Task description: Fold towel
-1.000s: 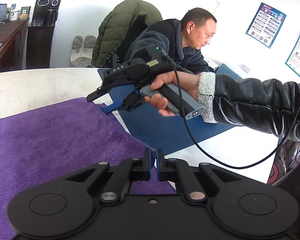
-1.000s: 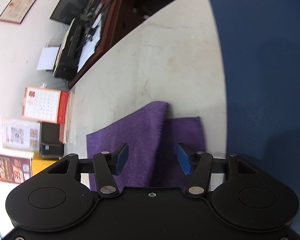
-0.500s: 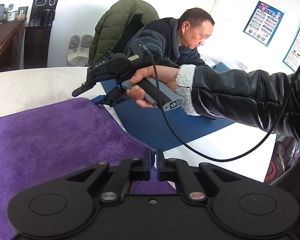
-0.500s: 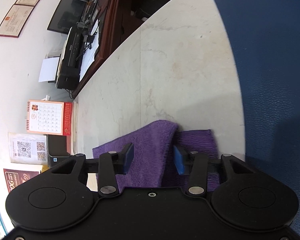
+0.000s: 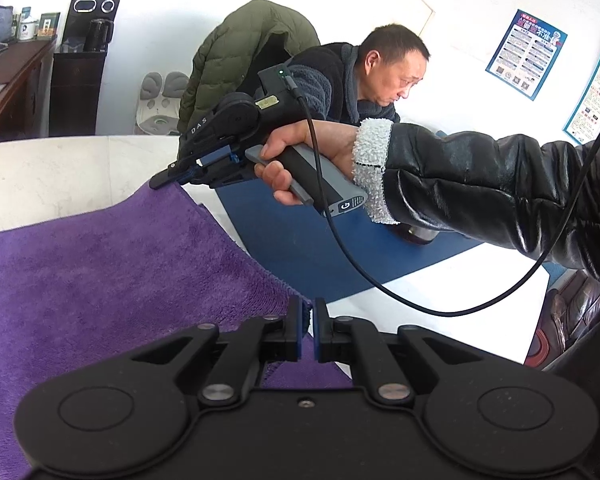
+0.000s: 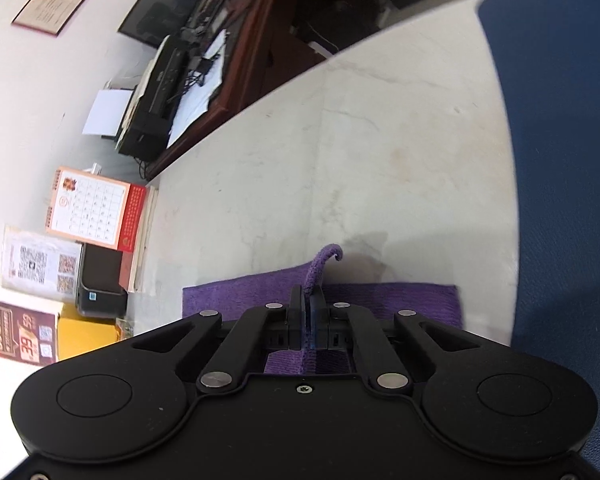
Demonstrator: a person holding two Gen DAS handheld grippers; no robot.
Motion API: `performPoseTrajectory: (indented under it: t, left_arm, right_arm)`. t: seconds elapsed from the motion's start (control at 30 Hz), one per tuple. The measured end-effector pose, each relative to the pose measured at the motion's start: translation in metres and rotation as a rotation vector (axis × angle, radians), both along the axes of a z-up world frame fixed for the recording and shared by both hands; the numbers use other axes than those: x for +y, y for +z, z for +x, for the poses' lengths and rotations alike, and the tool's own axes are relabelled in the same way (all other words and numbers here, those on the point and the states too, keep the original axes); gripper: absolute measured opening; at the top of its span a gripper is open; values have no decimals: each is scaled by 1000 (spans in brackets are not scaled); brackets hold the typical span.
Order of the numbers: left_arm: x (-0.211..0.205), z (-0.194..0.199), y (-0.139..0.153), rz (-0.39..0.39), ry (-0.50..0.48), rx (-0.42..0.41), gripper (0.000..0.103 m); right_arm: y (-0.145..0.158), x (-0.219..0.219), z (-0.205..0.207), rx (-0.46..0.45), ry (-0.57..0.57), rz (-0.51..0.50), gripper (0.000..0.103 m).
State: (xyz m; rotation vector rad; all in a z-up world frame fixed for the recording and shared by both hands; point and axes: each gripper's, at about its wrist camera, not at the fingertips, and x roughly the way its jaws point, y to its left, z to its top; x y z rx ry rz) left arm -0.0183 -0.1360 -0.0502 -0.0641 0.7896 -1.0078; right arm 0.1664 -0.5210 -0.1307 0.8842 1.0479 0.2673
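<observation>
Towel (image 5: 112, 280): purple, spread on a pale marble-look table (image 5: 40, 168), with two corners pinched.

Left gripper (image 5: 307, 334): jaws closed on the near towel corner. A thin strip of purple cloth shows between the blue pads, and more cloth lies beneath the fingers.

Right gripper (image 6: 308, 320): jaws closed on the far towel corner. In the right wrist view a narrow fold of towel (image 6: 320, 268) stands up between the pads and curls over at its tip, while the rest of the cloth lies flat on the table (image 6: 300, 160) on both sides of the fingers. In the left wrist view the same right gripper (image 5: 168, 172) touches the raised far corner; the towel edge rises toward it from the table.

Right hand (image 5: 300, 156): wrapped around the grey handle, in a black glossy sleeve (image 5: 480, 184) with a white fleece cuff. A black cable (image 5: 340, 240) loops from the gripper body down over the table.

Blue mat (image 5: 300, 248): lies on the table just beside the right edge of the towel.

Beyond the table: a seated person (image 5: 352, 80) in a dark fleece, a green jacket (image 5: 244, 48) over a chair back, posters (image 5: 526, 60) on a white wall, and a dark wooden desk (image 6: 228, 60).
</observation>
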Motion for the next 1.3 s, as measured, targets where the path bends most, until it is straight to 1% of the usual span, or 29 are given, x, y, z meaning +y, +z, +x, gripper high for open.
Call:
performPoseTrajectory:
  t: [0.17, 0.3, 0.43, 0.57, 0.7, 0.8, 0.9, 0.97, 1.17, 1.3]
  left_arm:
    - [13, -3, 10, -55, 12, 6, 5]
    - [16, -8, 15, -78, 1, 8, 5]
    - [15, -12, 18, -95, -17, 18, 5]
    - [7, -11, 8, -84, -42, 51, 5]
    - [-1, -5, -4, -73, -63, 95, 5]
    - [-8, -2, -13, -56, -81, 124, 5]
    - [-15, 0, -19, -33, -98, 135, 5]
    - [-19, 2, -24, -18, -108, 142, 5]
    - [-29, 11, -36, 12, -124, 165, 5]
    - [-35, 11, -28, 6, -126, 156, 5]
  right_arm:
    - [22, 7, 0, -44, 26, -9, 2]
    - [39, 11, -6, -71, 49, -10, 2]
    - [48, 9, -19, -80, 55, -14, 2]
    - [39, 0, -31, -51, 42, -36, 2]
    - [23, -9, -39, -16, 32, -78, 2]
    - [13, -13, -42, 4, 35, -115, 2]
    - [6, -13, -44, 14, 57, -175, 2]
    - [3, -13, -46, 15, 64, -193, 2]
    - [1, -2, -45, 2, 125, -301, 2]
    - [8, 5, -46, -22, 146, -339, 2]
